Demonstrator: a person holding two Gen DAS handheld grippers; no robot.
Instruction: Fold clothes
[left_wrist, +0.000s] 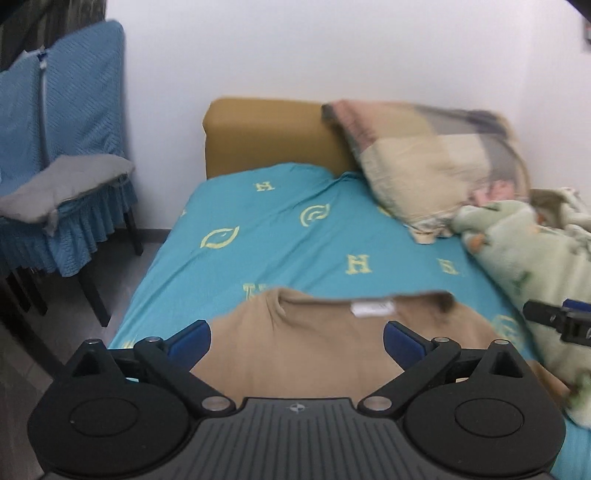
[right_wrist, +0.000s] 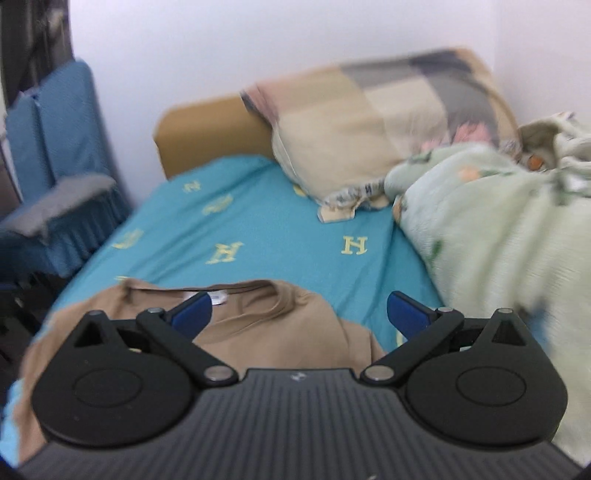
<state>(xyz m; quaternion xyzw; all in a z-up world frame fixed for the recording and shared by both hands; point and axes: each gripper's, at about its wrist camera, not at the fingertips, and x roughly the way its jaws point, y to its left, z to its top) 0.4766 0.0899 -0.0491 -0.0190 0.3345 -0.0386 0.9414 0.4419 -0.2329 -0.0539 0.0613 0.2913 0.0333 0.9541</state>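
Observation:
A tan T-shirt (left_wrist: 295, 343) lies flat on the teal bedsheet (left_wrist: 266, 229), its collar and white label toward the pillow end. My left gripper (left_wrist: 297, 338) hovers over the shirt's middle, jaws wide open with nothing between the blue pads. In the right wrist view the same T-shirt (right_wrist: 258, 325) lies low and left, and my right gripper (right_wrist: 299, 314) stands open above its right shoulder and the bedsheet (right_wrist: 258, 221), holding nothing. The right gripper's tip (left_wrist: 561, 317) shows at the left wrist view's right edge.
A patchwork pillow (left_wrist: 436, 162) leans on the mustard headboard (left_wrist: 266, 133). A pale green blanket (right_wrist: 498, 229) is heaped along the bed's right side. A blue-covered chair (left_wrist: 62, 147) with a grey cloth stands left of the bed on the floor.

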